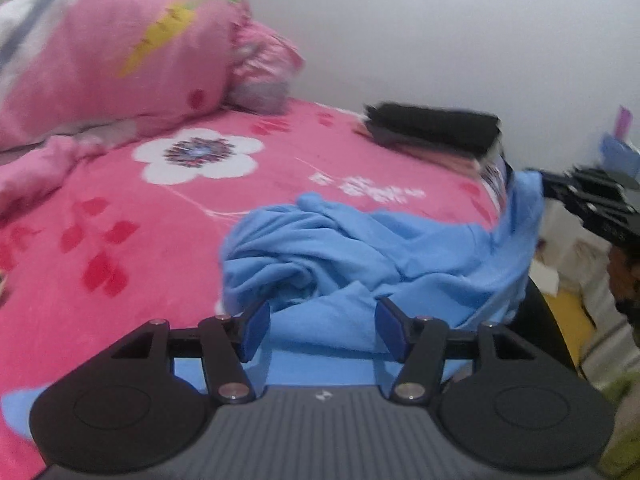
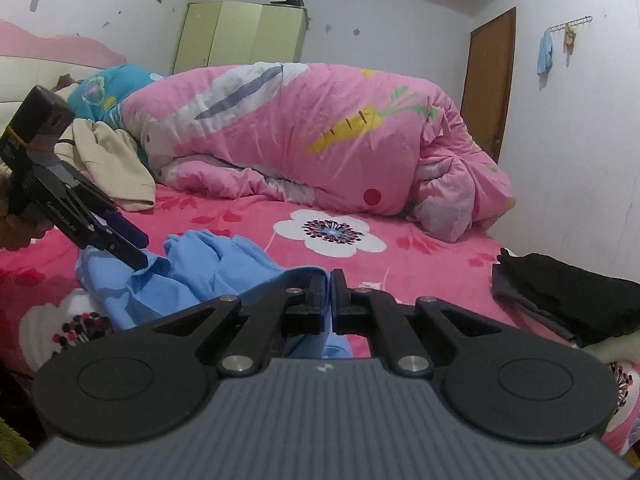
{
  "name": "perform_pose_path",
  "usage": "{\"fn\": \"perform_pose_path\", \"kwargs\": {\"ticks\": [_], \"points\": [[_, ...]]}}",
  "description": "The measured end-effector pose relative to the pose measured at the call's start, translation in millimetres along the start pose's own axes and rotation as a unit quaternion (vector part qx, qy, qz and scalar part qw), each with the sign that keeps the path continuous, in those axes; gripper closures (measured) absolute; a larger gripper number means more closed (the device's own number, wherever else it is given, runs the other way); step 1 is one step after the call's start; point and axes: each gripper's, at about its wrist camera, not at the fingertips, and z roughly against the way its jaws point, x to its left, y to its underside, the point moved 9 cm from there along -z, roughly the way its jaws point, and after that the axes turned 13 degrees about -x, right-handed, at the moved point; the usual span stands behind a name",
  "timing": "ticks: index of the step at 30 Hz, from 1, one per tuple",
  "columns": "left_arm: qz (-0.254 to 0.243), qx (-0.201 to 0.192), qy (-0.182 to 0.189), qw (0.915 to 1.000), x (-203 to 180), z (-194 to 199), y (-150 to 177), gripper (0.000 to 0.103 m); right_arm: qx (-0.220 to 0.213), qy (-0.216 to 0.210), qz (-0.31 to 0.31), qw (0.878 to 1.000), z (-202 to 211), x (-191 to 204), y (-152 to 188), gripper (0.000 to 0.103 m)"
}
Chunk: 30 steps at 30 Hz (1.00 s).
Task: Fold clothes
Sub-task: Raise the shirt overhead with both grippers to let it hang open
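A crumpled light-blue garment [image 1: 340, 248] lies on the pink flowered bed sheet [image 1: 120, 220]. My left gripper [image 1: 322, 320] is open, its blue pads [image 1: 256, 328] low over the near edge of the cloth with nothing pinched. My right gripper [image 2: 331, 300] is shut on a fold of the blue garment [image 2: 208, 268], lifting that edge. In the left wrist view the right gripper [image 1: 540, 180] shows blurred at the right, with cloth hanging from it. In the right wrist view the left gripper [image 2: 144, 252] hovers open over the garment's far side.
A stack of folded black clothes [image 2: 560, 300] sits on the bed's right part. A rolled pink carrot-print quilt [image 2: 320, 140] and a beige garment [image 2: 112, 160] lie along the far side. A green wardrobe [image 2: 240, 36] and a brown door [image 2: 488, 80] stand behind.
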Motion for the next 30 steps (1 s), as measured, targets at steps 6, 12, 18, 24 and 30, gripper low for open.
{"fn": "perform_pose_path", "kwargs": {"ticks": [6,12,18,24,30], "points": [[-0.017,0.041,0.028,0.9986,-15,-15,-1,0.043,0.003,0.001,-0.017,1.0,-9,-4,11,0.101],[-0.013,0.081,-0.064,0.9946,-6,-23,7,0.062,0.001,-0.001,-0.03,1.0,-9,-5,16,0.101],[0.026,0.13,-0.155,0.9791,11,-27,22,0.086,-0.014,0.001,-0.029,0.999,-5,0,12,0.101],[0.049,0.044,-0.271,0.9604,18,-14,10,0.097,-0.04,0.034,-0.024,0.998,-12,6,9,0.101],[0.117,-0.155,-0.399,0.896,33,50,-42,0.098,-0.113,0.053,-0.054,0.991,-34,0,-33,0.101]]}}
